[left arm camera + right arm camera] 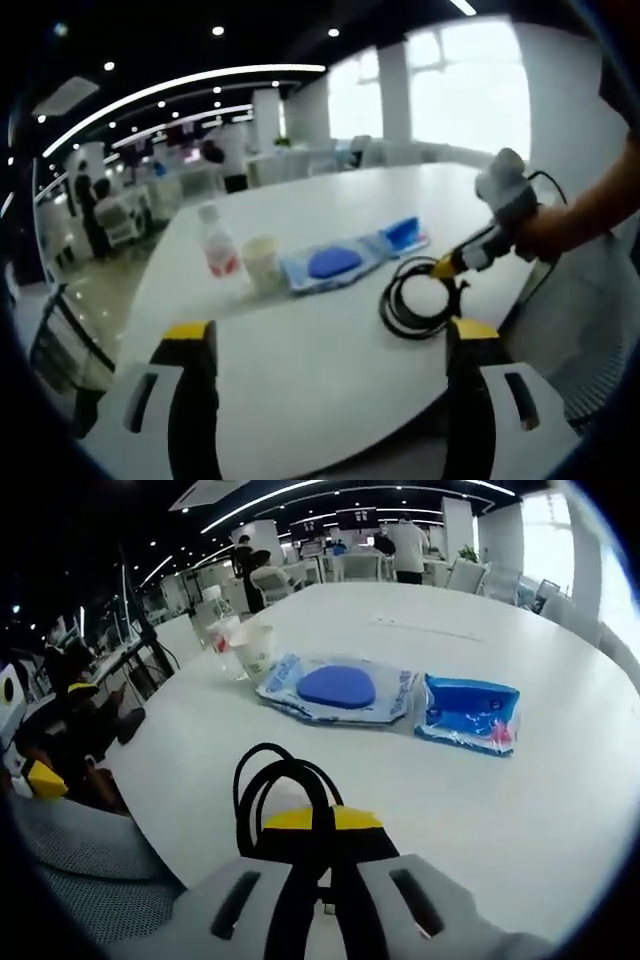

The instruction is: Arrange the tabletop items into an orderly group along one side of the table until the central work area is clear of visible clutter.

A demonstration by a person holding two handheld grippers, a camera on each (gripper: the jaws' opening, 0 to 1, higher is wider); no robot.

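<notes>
Right gripper (318,825) grips black cable (268,780); bottle (219,250) beside cup (262,263).

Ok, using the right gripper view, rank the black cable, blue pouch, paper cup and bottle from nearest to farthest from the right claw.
1. Black cable: pinched in the right claw.
2. Blue pouch: mid-table, just beyond the cable.
3. Paper cup: farther, up and left of the pouch.
4. Bottle: beside the cup, slightly farther.
</notes>
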